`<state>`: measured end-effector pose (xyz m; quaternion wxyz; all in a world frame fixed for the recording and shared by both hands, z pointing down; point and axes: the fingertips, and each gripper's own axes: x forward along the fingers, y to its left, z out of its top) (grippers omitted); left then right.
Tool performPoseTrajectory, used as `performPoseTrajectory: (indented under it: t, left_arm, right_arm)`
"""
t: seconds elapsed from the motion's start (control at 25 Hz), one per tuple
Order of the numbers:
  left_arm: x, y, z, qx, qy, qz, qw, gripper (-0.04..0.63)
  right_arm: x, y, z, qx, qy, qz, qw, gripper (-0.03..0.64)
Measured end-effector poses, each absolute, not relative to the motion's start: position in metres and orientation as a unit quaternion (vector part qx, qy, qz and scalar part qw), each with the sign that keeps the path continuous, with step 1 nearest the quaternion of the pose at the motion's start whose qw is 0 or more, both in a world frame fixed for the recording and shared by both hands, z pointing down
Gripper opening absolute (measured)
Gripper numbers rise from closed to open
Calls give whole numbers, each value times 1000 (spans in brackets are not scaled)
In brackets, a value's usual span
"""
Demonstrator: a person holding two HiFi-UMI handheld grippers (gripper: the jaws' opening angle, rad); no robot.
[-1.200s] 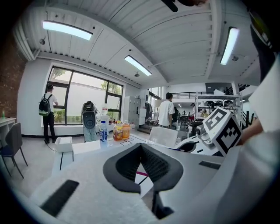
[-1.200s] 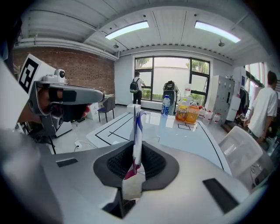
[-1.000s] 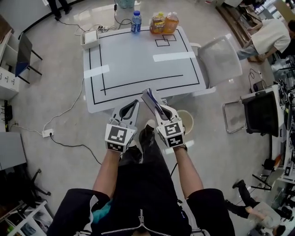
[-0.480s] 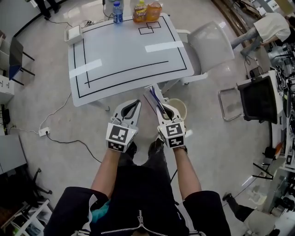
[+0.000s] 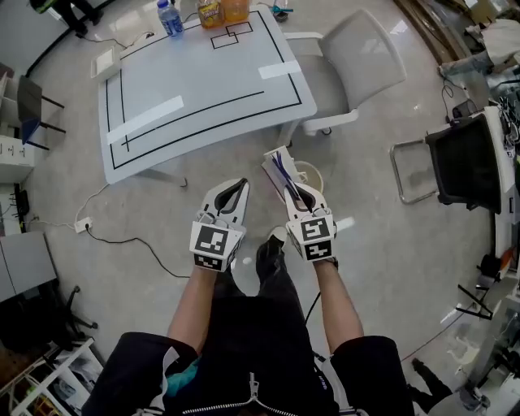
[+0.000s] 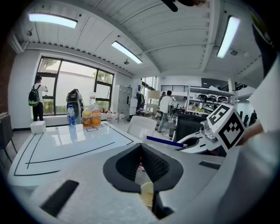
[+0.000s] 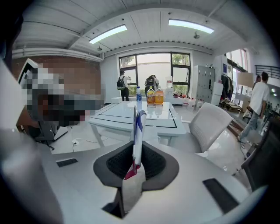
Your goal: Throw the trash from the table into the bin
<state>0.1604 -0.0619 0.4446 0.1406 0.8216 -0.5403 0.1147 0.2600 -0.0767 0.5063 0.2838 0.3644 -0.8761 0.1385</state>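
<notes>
The right gripper [image 5: 294,188] is clenched on a flat wrapper [image 5: 279,169], white with blue stripes and a red corner. In the right gripper view the wrapper [image 7: 137,131] stands edge-on between the dark pads and rises well above the jaw tips, so only its lower part is pinched. The left gripper [image 5: 236,187] is beside it. Its jaws are drawn together with nothing between them, as the left gripper view [image 6: 141,151] shows.

Just beyond the right gripper's tips, a white bin [image 5: 315,174] stands on the floor. It sits off the near right corner of the table [image 5: 203,73], beside the foot of a white chair [image 5: 349,57]. The wrapper partly covers its rim in the head view. The wrapper looks close to the bin's mouth, but I cannot tell whether it is over it.

The table's marked surface is bare. A water bottle [image 5: 169,16] and two juice bottles [image 5: 223,10] stand along its far edge.

This looks like the carrying step: the trash is off the table and held, but not yet dropped. The next move calls for bringing the right gripper's tips squarely over the bin's opening and fairly low. The wrapper is thin and light and could drift past the rim if released high, so the jaws should part only once it hangs inside the mouth. The left gripper has no part to play here.
</notes>
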Motion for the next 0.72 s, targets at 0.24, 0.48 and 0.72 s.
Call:
performPoseTrajectory:
  t: [0.24, 0.48, 0.72]
  left_arm:
    - [222, -67, 455, 821, -536, 142, 137, 8]
    - [258, -75, 460, 827, -521, 164, 133, 8]
    - [279, -89, 474, 832, -510, 164, 142, 8]
  right_arm:
    - [322, -92, 526, 360, -875, 149, 286, 41]
    - [357, -98, 537, 375, -869, 169, 274, 41]
    - [379, -108, 570, 402, -853, 189, 274, 41]
